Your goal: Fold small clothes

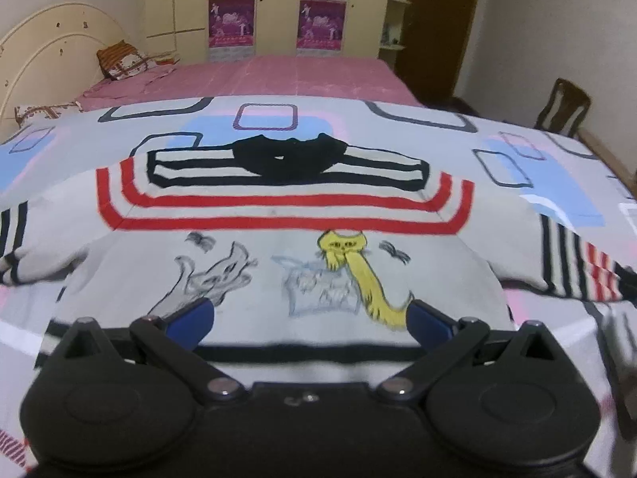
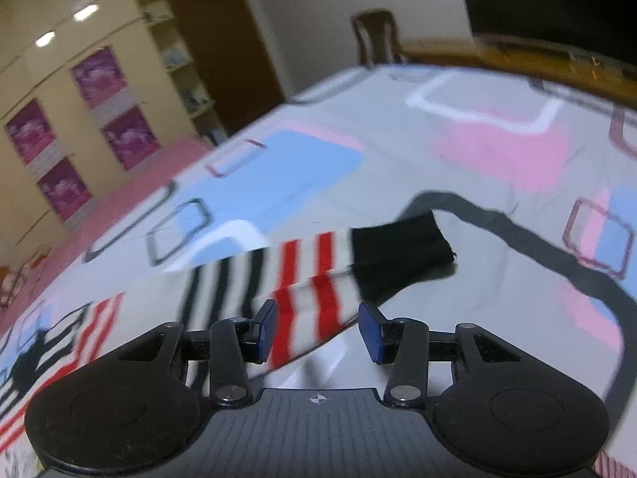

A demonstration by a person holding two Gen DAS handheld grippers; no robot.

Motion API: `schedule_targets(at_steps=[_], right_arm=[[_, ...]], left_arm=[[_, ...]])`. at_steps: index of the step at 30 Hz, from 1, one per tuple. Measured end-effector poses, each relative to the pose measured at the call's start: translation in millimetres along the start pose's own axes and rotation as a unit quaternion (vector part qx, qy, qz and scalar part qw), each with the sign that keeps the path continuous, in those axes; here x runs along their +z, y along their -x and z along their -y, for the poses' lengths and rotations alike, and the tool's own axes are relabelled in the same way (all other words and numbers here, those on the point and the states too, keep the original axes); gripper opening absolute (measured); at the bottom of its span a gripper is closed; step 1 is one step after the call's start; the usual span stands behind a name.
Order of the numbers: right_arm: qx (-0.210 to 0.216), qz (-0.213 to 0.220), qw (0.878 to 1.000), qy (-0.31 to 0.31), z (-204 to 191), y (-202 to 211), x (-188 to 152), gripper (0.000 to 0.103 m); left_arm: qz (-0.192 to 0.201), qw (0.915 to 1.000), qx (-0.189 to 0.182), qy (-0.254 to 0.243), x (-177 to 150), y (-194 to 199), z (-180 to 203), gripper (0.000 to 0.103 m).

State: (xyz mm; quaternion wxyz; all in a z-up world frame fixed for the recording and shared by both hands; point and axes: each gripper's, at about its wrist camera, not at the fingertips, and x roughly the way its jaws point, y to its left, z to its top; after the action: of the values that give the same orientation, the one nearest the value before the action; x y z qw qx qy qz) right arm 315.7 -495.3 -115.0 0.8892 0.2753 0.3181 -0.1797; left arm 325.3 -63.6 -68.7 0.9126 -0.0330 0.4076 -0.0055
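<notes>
No fold is visible yet: the small sweater point(image 1: 278, 207) lies spread flat, front up, on the patterned bed sheet point(image 1: 517, 167), collar away from the left wrist camera, both sleeves stretched out to the sides. So the whole job looks to be ahead, sleeves first and then the body. The left gripper point(image 1: 310, 314) hovers over the lower hem, its blue fingers point(image 1: 195, 314) wide apart and holding nothing. The right gripper point(image 2: 316, 328) has its fingers open on either side of the red-striped part of the right sleeve point(image 2: 318, 271), just short of the black cuff point(image 2: 398, 251); whether the pads already touch the fabric I cannot tell, since that view is blurred. Beyond the cuff the sheet runs on flat, so there is open room to swing the sleeve inward. The wooden bed edge point(image 2: 517, 55) sits well apart from the garment.
</notes>
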Motion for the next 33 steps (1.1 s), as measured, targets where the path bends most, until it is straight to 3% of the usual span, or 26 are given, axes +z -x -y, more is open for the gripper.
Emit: schedule_targets(at_steps=[6,10,12,13,16,20,23,27,30,33], right_arm=[[-0.017,-0.028,0.998,-0.048,28.1,-36.3,0.7,0.045],[-0.02,-0.019,0.999,-0.047,29.1,-40.0,1.8,0.019],[-0.021,-0.019,0.998,-0.047,28.5,-44.2,2.9,0.016],[-0.023,-0.016,0.999,-0.039,25.6,-44.5,4.0,0.007],[-0.023,-0.002,0.999,0.023,-4.4,-42.3,7.6,0.007],[0.049,0.022,0.993,0.106,-77.5,-20.2,3.2,0.007],[0.132,0.013,0.974,0.181,-154.0,-0.5,-22.6,0.007],[0.241,-0.03,0.932,0.271,-256.0,18.0,-84.9,0.007],[0.282,-0.055,0.902,0.322,-309.7,24.9,-131.3,0.007],[0.294,-0.09,0.884,0.352,-345.4,18.2,-171.1,0.006]], left_arm=[[-0.007,0.9999,0.013,0.001,16.0,-22.0,15.0,0.103],[-0.012,0.9998,0.017,0.004,20.2,-29.0,6.4,0.103],[-0.015,0.9998,0.014,0.007,21.5,-31.0,-4.7,0.101],[-0.016,0.9998,0.013,0.005,21.8,-31.4,-10.2,0.1],[-0.028,0.9993,0.023,-0.009,22.2,-35.9,-29.7,0.1],[-0.03,0.9994,0.014,0.007,21.1,-36.8,-73.0,0.094],[-0.027,0.9996,0.007,0.012,20.8,-36.5,-103.3,0.085],[-0.028,0.9994,0.009,0.016,14.6,-33.9,-142.5,0.073],[-0.025,0.9989,0.004,0.04,7.6,-26.5,-170.2,0.069],[-0.023,0.9974,-0.005,0.068,2.0,-20.5,-195.5,0.069]])
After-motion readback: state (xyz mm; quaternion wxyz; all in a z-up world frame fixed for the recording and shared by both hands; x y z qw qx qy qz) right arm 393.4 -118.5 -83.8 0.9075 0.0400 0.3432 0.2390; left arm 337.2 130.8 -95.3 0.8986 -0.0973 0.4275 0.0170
